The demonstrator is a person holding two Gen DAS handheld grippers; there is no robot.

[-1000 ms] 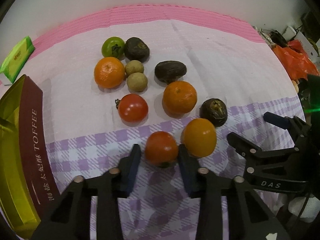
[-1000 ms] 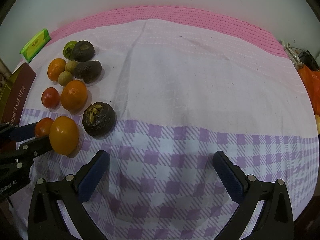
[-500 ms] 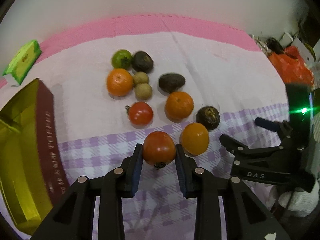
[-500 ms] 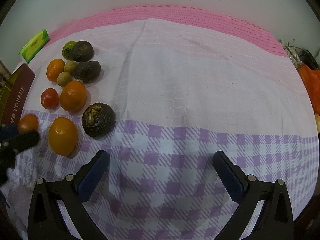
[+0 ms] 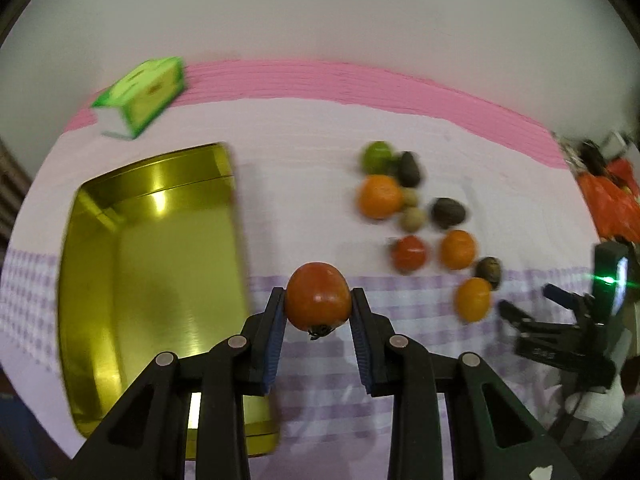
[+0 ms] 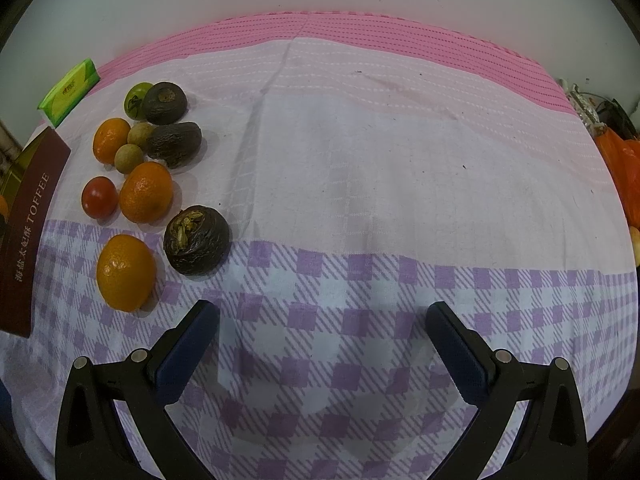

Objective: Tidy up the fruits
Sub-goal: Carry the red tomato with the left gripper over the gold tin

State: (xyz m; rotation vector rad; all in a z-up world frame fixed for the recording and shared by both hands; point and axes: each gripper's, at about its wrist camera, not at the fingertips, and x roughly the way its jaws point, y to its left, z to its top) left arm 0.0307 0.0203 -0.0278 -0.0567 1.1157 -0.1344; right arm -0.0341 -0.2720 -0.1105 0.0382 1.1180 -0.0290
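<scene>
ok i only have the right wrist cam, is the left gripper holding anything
Observer: Yes, the left gripper is shut on a tomato, stem end down.
Operator: is the toffee tin open? i only see its side
Observer: Open; its gold inside is bare, no fruit in the part that shows.
Operator: is my right gripper in your other view
Observer: Yes, at the left wrist view's right edge, beside the nearest orange.

Dim indoor light; the left wrist view was motion-blurred, with glare on the gold tin (image 5: pixel 152 264). Fisheye edges curved darkly.
</scene>
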